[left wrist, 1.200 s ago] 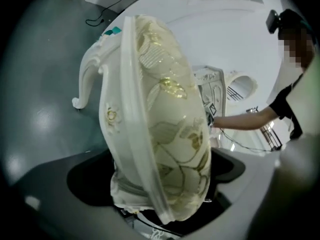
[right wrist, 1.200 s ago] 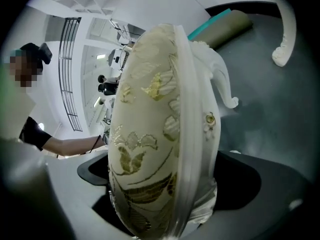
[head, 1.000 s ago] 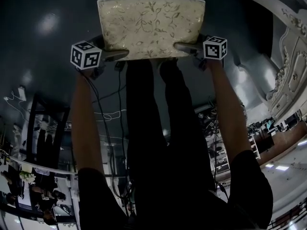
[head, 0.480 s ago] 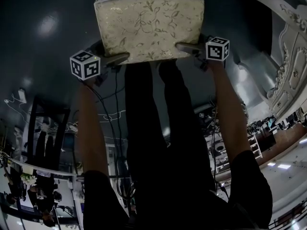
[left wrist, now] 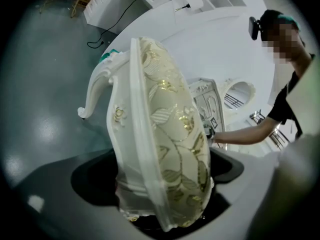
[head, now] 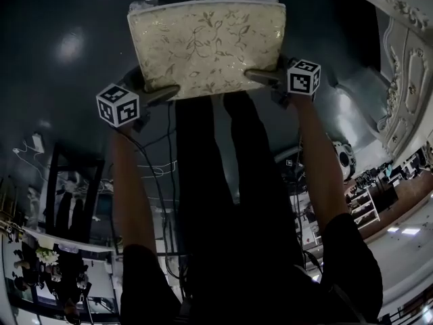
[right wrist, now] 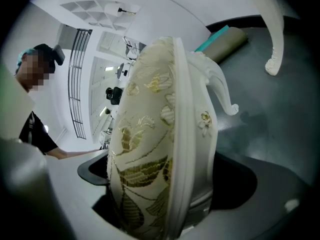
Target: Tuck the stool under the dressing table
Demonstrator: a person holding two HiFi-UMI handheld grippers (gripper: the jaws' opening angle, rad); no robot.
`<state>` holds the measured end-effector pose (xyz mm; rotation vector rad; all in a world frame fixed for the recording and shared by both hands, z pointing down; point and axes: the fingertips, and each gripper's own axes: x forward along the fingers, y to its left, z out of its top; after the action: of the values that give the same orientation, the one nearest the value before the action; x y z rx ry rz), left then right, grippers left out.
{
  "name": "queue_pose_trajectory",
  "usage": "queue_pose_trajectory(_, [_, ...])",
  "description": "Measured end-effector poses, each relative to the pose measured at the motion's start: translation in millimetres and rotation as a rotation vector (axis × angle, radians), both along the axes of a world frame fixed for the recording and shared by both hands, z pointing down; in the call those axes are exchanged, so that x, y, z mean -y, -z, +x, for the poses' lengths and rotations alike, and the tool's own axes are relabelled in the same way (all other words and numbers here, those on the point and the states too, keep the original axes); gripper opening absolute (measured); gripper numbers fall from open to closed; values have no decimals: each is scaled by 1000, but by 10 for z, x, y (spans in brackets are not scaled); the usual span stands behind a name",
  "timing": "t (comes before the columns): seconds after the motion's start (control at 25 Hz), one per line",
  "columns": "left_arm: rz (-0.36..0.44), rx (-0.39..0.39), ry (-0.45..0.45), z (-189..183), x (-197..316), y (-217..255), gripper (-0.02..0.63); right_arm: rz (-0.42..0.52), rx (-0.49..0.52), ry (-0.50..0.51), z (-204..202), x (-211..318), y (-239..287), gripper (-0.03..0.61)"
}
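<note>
We grip the stool point(head: 206, 46) from both sides: our left gripper point(head: 161, 95) is clamped on one seat edge and our right gripper point(head: 262, 77) on the other. The dressing table point(head: 406, 87) stands beyond the right gripper.

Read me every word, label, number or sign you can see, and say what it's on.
No readable text in any view.
left cube: black-and-white square code, no letters or numbers.
right cube: the same kind of code, no letters or numbers.
stool: gold leaf pattern only, no label in view.
clutter at the far edge: too small and blurred to read.
</note>
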<state>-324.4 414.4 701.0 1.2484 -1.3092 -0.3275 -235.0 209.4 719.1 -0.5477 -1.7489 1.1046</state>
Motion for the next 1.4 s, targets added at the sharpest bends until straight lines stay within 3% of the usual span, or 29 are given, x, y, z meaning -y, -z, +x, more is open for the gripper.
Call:
queue_pose_trajectory(0.16, [-8,-8,-8,-15,26,108,552,-10,4,-15,-7,19,95,598])
queue_pose_trajectory(0.32, [12,10,-50,-98,170,857,552,11,31,-62,-22,131,861,598])
queue_pose_trajectory(0.44, [35,31,-96,-186,270,1264,552,27,52,-123,3,177,1286,598])
queue_pose_trajectory(0.76, [48,47,-244,-253,446,1722,552,43,78,-283,220,182,1746,598])
queue_pose_trajectory(1.08, [60,79,-341,17,734,1974,553,33,98,-418,730,270,1934,598])
queue_pose_trajectory(1.4, [63,68,-443,652,1030,2169,554,27,88,-533,1527,374,2126,597])
